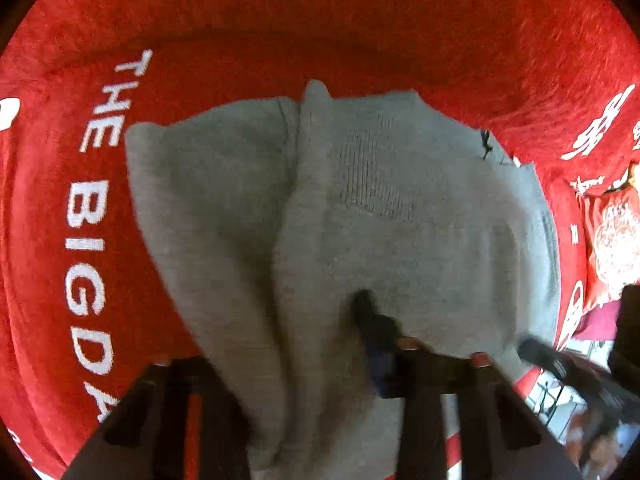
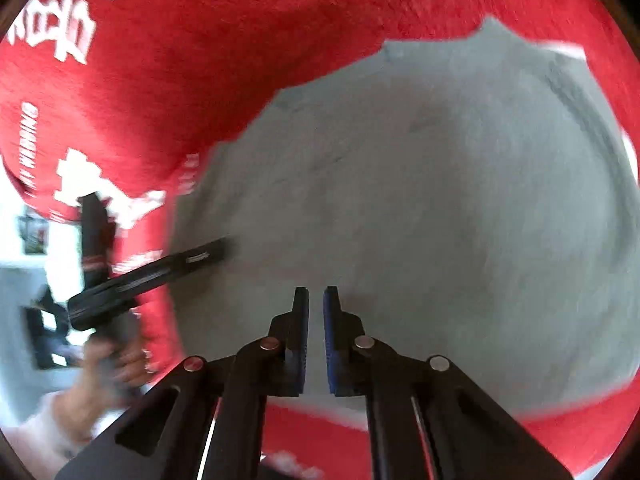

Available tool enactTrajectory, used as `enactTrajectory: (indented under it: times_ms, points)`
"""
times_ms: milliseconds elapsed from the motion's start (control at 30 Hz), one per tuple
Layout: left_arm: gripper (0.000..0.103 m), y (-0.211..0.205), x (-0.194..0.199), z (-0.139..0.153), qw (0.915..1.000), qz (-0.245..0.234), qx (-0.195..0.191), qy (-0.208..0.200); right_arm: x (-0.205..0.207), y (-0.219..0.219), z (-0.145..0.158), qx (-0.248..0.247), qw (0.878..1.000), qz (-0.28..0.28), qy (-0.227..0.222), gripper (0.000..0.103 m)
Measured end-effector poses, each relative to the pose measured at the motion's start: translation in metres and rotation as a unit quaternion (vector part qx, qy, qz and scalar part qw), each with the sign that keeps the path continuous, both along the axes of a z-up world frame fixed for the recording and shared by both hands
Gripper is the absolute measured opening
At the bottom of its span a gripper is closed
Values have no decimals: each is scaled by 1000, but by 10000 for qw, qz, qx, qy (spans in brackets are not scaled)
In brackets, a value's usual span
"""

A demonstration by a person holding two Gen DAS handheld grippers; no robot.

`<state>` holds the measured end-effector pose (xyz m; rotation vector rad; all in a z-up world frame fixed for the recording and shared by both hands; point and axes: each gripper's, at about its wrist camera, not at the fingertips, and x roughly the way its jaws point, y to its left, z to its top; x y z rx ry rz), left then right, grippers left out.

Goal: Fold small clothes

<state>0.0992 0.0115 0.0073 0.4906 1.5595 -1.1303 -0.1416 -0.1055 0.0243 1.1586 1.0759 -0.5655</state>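
Left view only: knit patch on grey garment (image 1: pixel 340 216), left gripper (image 1: pixel 360 320) pinching it. Right gripper (image 2: pixel 316 300) jaws slightly apart, holding nothing; red blanket (image 2: pixel 240 40) beneath.

A grey knitted garment (image 1: pixel 340 220) lies rumpled, with lengthwise folds, on a red printed cloth (image 1: pixel 360 20).

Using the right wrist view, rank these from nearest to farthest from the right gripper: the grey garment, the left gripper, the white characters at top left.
1. grey garment, directly under the right gripper.
2. left gripper, to the left, at the garment's edge.
3. white characters, far upper left on the red cloth.
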Motion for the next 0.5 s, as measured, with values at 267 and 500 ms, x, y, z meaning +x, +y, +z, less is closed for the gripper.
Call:
enactTrajectory:
  times_ms: [267, 500]
  points:
    - [20, -9, -29, 77, 9958, -232, -847, -244, -13, -16, -26, 653, 9965, -165, -500, 7]
    - [20, -78, -118, 132, 9881, -942, -1165, -360, -102, -51, -9, 969, 9806, -1129, -1280, 10]
